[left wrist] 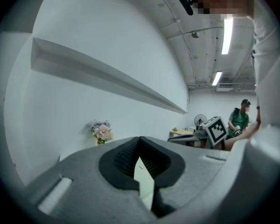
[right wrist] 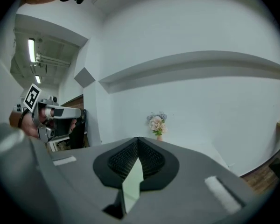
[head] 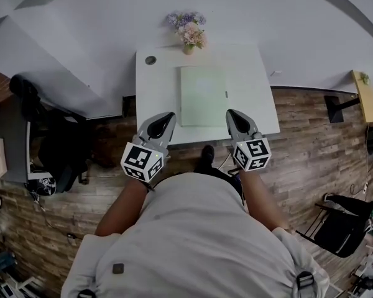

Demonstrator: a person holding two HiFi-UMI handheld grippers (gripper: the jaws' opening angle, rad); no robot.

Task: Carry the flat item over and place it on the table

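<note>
pale green sheet [head: 202, 96]: flat on white table [head: 155, 98], long axis 12–6 | left gripper [head: 168, 118]: jaws together, empty, sheet at 1 o'clock | right gripper [head: 232, 115]: jaws together, empty, sheet at 11 o'clock, marginally nearer

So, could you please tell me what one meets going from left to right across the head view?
From the left: black office chair, left gripper, pale green flat sheet, right gripper, yellow wooden shelf.

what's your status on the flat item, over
Both shut, empty: left gripper, right gripper. Pale green flat sheet lies on white table. Pink flower bouquet at far edge, clear.
</note>
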